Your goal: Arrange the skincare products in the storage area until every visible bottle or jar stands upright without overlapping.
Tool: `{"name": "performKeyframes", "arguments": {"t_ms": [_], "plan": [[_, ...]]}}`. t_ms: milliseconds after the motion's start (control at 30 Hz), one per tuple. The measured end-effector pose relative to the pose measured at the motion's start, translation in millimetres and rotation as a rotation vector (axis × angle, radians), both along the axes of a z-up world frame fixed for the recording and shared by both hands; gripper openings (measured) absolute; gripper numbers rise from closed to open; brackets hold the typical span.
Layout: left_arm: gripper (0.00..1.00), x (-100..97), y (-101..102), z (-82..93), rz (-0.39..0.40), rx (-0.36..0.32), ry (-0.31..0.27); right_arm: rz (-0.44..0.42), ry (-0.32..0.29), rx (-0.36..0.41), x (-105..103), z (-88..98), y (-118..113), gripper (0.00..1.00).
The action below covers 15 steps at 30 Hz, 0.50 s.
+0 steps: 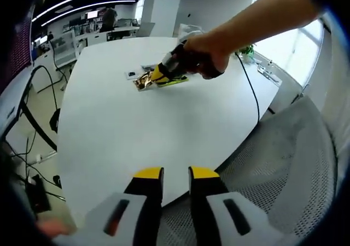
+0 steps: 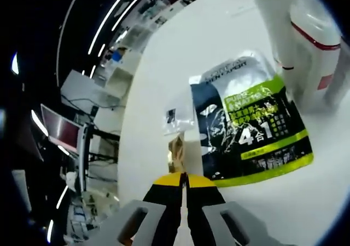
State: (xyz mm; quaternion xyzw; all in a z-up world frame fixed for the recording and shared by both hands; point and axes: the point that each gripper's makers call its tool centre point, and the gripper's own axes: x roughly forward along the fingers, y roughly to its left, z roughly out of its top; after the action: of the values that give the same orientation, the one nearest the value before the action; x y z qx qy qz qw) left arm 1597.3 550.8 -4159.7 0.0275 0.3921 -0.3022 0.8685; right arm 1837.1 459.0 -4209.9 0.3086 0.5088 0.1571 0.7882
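1. Looking along your left gripper (image 1: 176, 175), you see its two yellow-tipped jaws rising from the bottom centre of the left gripper view, standing a narrow gap apart with nothing between them, over the near edge of a smooth, glossy white table (image 1: 136, 126).
2. A grey mesh chair back (image 1: 273, 180) fills the lower right of that view, its weave fine and its rim rounded.
3. Your right hand (image 1: 210, 54) reaches in from the upper right of the left gripper view, holding the right gripper (image 1: 158, 74) low over a flat sachet (image 1: 172, 81) at upper centre; a small golden, crinkled item (image 1: 143, 82) lies just beside it, too small there to identify.
4. In the right gripper view, the right gripper (image 2: 184, 183) shows its black-and-yellow jaws pressed together at bottom centre. A thin, tan-gold object (image 2: 176, 150) sits right at their tips; you cannot tell whether it is pinched or just lying ahead of them.
5. The sachet (image 2: 249, 126) is a flat, shiny pouch lying on the table at centre right of the right gripper view, printed dark blue and lime green with a large "4" and "1"; its smaller text is hard to read.
6. A small clear packet (image 2: 178, 115) lies touching the sachet's left edge.
7. White containers with red bands (image 2: 311, 33) stand upright at upper right of that view, cut off by the frame, so their full shape stays hidden.
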Motion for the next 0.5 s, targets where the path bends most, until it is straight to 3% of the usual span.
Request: {"name": "performKeyframes", "arguments": {"t_ms": [500], "plan": [[0.10,0.1,-0.5,-0.1,-0.022,0.017,-0.014,0.086,-0.020,-0.095,0.2,-3.8,-4.3,0.12]]}}
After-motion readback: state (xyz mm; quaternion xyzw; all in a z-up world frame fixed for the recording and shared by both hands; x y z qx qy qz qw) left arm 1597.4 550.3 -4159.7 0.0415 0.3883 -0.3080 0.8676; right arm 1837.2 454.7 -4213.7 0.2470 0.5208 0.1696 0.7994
